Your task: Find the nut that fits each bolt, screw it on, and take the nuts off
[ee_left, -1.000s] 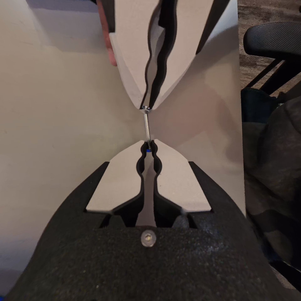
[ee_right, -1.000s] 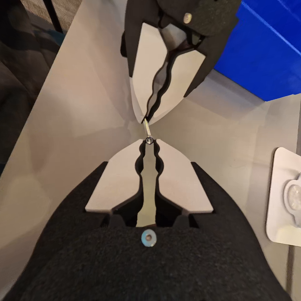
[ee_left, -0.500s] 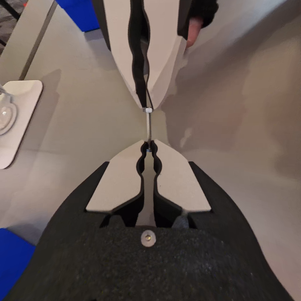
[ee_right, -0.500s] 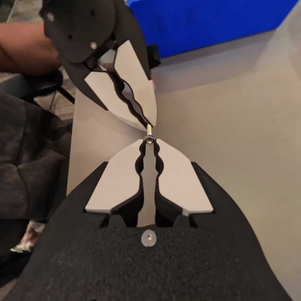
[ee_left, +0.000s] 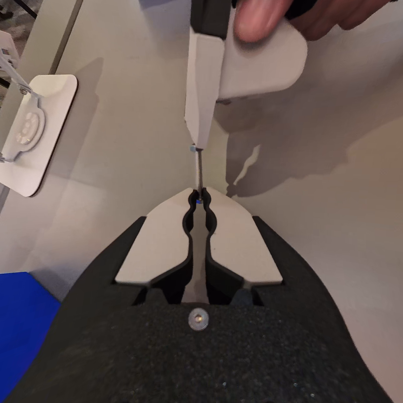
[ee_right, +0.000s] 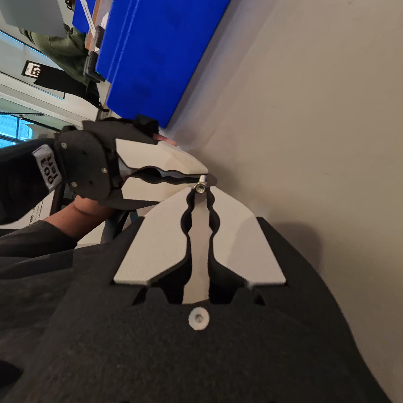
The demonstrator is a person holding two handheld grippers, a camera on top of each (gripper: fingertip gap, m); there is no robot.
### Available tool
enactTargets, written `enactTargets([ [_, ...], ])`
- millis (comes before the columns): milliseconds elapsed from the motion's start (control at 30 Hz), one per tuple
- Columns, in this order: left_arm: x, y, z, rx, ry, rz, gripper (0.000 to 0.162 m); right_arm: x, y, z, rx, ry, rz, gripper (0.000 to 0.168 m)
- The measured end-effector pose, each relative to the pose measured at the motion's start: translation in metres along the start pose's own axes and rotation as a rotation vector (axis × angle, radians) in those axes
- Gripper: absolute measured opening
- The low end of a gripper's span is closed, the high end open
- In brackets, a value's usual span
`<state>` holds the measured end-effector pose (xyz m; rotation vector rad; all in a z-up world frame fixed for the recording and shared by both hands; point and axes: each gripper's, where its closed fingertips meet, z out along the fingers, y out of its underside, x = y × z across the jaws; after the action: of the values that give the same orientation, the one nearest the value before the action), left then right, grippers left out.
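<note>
A slim threaded bolt point(ee_left: 198, 169) sits at the centre of the left wrist view, held off the counter point(ee_left: 305, 218) between two pairs of tongs. Its lower end is pinched in the tips of the left tongs point(ee_left: 199, 193), which are closed on it, with a small spot of blue showing just behind the tips. Its upper end carries a small silvery nut point(ee_left: 192, 148), and that end is clamped by the right tongs point(ee_left: 199, 146), which come down from the top of the frame seen edge-on. In the right wrist view the same nut end faces the camera at the tips of the right tongs point(ee_right: 200, 189), closed on it; whether the pads bear on the nut or on the bolt itself cannot be told. There the left tongs point(ee_right: 206, 175) reach in from the left of the frame. A person's fingers point(ee_left: 257, 19) rest on the right tool at the top of the left wrist view. A white plate with a clear round fitting point(ee_left: 43, 130) lies at the left edge, and a blue bin point(ee_right: 163, 54) stands on the counter at upper left of the right wrist view.
</note>
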<state>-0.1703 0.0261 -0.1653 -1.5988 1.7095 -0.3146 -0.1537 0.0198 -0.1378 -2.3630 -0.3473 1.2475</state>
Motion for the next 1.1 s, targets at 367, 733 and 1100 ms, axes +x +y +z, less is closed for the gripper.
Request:
enactTargets([
  [367, -0.015, 0.0, -0.009, 0.133, 0.104, -0.261, 0.005, -0.003, -0.026, -0.042, 0.195, 0.071, -0.238, 0.023],
  [733, 0.006, -0.031, -0.036, 0.303, 0.169, -0.378, 0.005, -0.009, 0.136, -0.052, -0.137, 0.322, -0.75, 0.025],
  [1100, 0.016, -0.033, -0.034, 0.295, 0.193, -0.322, 0.005, 0.008, 0.143, -0.055, -0.109, 0.362, -0.762, 0.01],
])
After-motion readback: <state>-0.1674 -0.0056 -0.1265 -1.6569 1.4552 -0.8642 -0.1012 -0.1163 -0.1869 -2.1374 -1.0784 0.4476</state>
